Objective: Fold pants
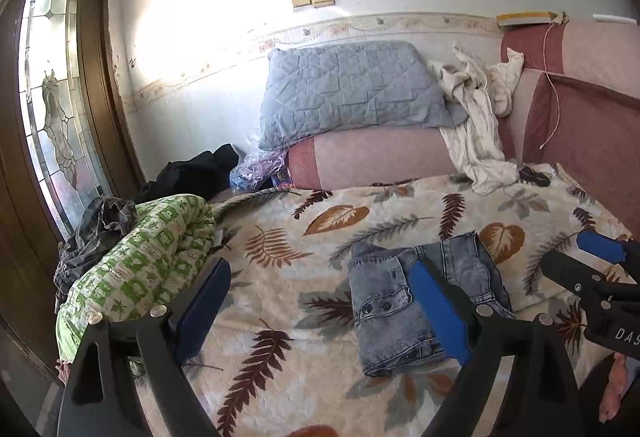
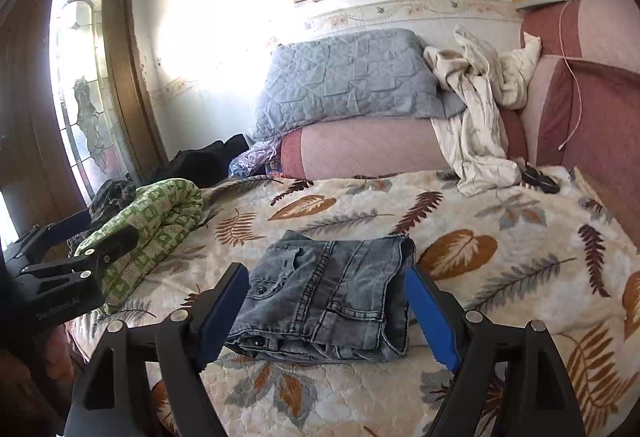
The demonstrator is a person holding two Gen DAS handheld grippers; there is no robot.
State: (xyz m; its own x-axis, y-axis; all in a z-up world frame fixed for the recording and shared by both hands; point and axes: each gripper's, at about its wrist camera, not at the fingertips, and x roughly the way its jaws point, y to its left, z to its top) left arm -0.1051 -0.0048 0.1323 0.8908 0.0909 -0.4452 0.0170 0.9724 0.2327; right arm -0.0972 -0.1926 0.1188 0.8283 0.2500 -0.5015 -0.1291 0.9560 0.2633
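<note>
Both the left tongs (image 1: 324, 305) and right tongs (image 2: 326, 311) are wide open, holding nothing. The folded pants (image 2: 324, 297) between the right tongs could flop open if bumped.

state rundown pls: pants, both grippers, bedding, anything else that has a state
jeans: folded into a compact stack, lying flat on the leaf-print bedspread, not held
left hand-held gripper: open, empty
right hand-held gripper: open, empty, fingers either side of the jeans
green quilt: rolled up
blue pillow: leaning on the pink bolster
white garment: crumpled, unfolded
</note>
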